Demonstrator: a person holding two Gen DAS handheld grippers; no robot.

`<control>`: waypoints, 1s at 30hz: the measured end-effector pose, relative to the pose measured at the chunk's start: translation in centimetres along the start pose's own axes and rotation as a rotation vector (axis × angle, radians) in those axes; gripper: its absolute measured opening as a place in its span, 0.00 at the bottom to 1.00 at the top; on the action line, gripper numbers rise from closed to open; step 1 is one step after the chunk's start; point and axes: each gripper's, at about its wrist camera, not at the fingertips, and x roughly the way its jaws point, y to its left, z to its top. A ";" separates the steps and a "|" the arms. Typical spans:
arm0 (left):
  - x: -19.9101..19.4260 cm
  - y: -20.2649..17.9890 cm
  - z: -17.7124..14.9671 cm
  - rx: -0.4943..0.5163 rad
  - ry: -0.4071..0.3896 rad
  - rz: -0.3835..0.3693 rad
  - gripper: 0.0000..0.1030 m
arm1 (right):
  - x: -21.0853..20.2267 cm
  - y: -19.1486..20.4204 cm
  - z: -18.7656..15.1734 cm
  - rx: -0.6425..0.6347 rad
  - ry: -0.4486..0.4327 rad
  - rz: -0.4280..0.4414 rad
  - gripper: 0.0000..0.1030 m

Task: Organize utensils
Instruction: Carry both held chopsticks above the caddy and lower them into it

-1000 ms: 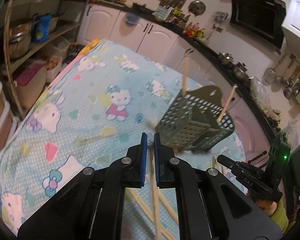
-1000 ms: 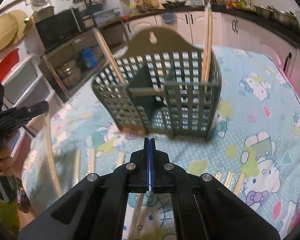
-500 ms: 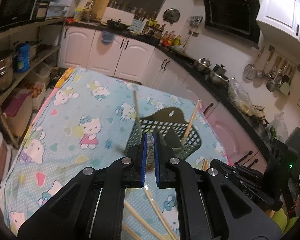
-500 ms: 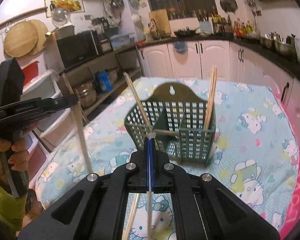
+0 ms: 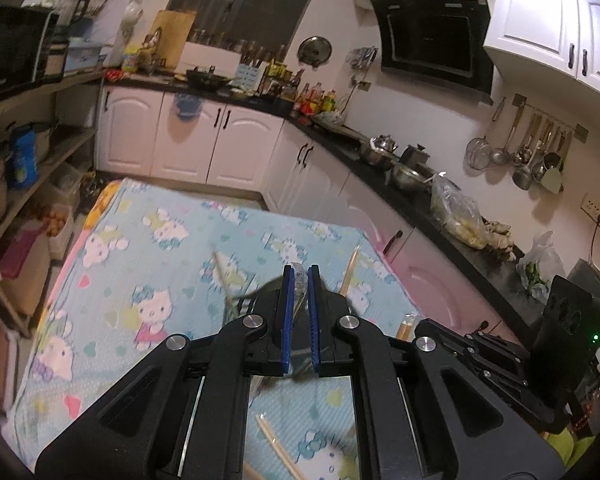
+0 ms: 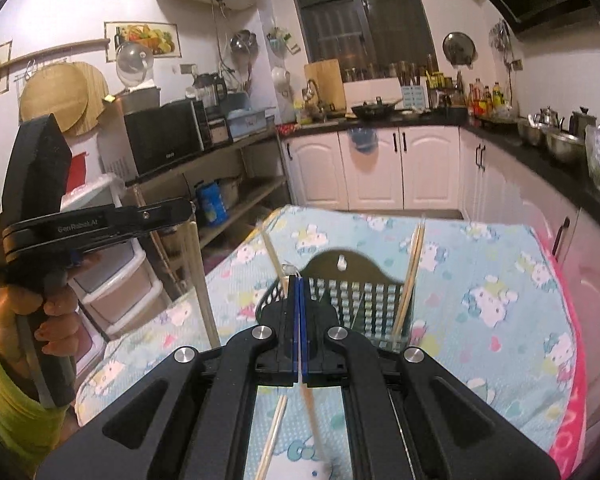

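A dark green slotted utensil basket [image 6: 364, 304] stands on the Hello Kitty tablecloth [image 6: 480, 264], with chopsticks [image 6: 410, 276] leaning in it. My right gripper [image 6: 299, 280] is shut on a wrapped chopstick [image 6: 314, 420] that hangs down below the jaws, raised in front of the basket. My left gripper [image 5: 299, 270] is shut on a chopstick whose clear wrapper [image 5: 299, 280] shows between the pads; in the right wrist view it hangs down from that gripper [image 6: 198, 276]. The basket is mostly hidden behind the left fingers [image 5: 286, 304]. Loose chopsticks [image 5: 278, 448] lie on the cloth.
Kitchen counters and white cabinets [image 5: 236, 140] run along the far and right sides. Shelves with pots and boxes [image 5: 20, 168] stand at the left. The table's far edge [image 5: 236, 200] is near the cabinets. The other gripper shows at the right [image 5: 500, 356].
Both grippers have risen and pulled back from the basket, which now sits lower and smaller in both views. Each still holds its chopstick.
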 end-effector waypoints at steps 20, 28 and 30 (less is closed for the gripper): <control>3.4 -2.4 6.9 0.068 -0.096 0.006 0.02 | 2.1 -1.2 8.5 -0.030 -0.158 0.005 0.01; 5.2 -1.7 7.0 0.047 -0.090 0.000 0.02 | 4.6 -2.6 9.7 -0.013 -0.161 -0.020 0.01; 5.7 -1.5 6.9 0.040 -0.083 0.000 0.02 | 5.2 -3.1 9.6 -0.002 -0.157 -0.030 0.01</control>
